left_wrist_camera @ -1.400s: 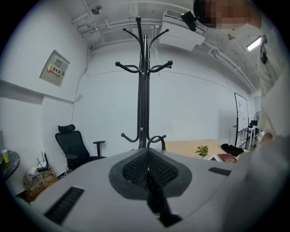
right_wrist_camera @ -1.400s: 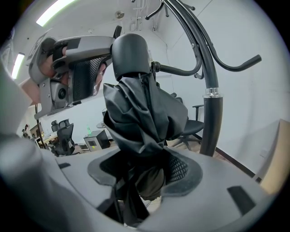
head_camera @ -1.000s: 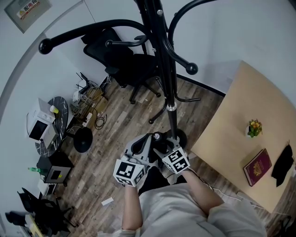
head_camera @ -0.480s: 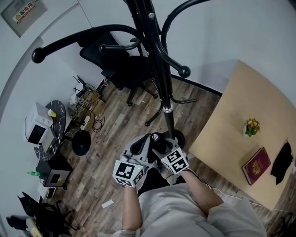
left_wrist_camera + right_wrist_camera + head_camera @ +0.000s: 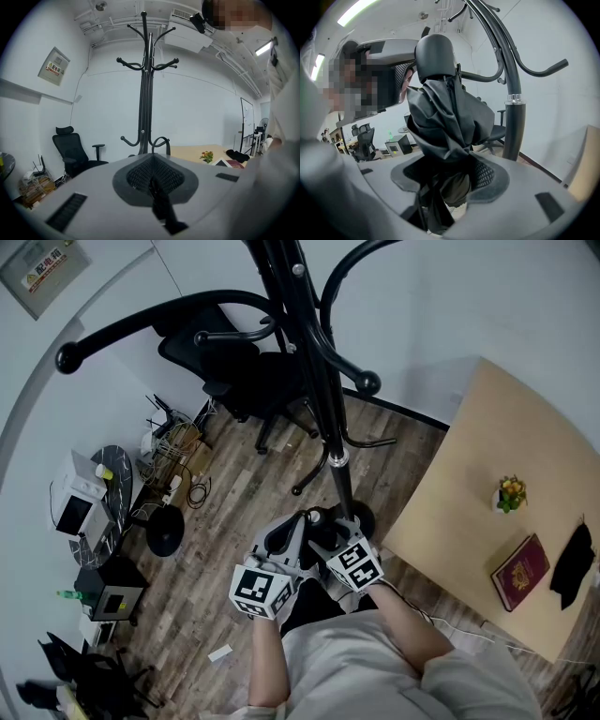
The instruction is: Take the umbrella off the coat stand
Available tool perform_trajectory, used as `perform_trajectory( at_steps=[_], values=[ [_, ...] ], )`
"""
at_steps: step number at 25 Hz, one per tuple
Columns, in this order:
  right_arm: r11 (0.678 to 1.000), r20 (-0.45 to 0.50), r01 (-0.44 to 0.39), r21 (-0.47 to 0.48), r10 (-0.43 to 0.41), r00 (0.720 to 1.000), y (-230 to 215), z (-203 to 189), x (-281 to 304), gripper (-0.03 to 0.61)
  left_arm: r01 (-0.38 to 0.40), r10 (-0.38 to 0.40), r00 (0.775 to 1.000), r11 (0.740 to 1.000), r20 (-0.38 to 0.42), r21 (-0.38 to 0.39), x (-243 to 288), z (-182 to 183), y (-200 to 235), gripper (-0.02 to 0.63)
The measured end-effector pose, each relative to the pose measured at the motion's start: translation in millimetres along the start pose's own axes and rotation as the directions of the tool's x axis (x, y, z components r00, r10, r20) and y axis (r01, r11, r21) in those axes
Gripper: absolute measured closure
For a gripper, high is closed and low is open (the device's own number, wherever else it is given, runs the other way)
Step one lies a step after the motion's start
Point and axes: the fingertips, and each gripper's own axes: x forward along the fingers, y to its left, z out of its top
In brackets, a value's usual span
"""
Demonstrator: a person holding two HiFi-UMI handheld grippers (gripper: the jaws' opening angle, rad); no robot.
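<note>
My right hand-held gripper (image 5: 451,183) is clamped on the folded black fabric umbrella (image 5: 446,117), rounded end up, just beside the pole of the black metal coat stand (image 5: 514,125). My left hand-held gripper (image 5: 153,182) is fully closed with nothing in it, facing the stand.
</note>
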Motion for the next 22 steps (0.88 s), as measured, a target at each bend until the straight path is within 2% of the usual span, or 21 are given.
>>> perform_trajectory(
  at_steps=[22],
  values=[
    [0.999,-0.026,-0.018,-0.03,0.017,1.0,1.9,-5.0,3.7,0.328,-0.023,0.023,1.0,1.0,-0.008,-0.008,-4.0,-3.9,4.7,0.594]
  ],
)
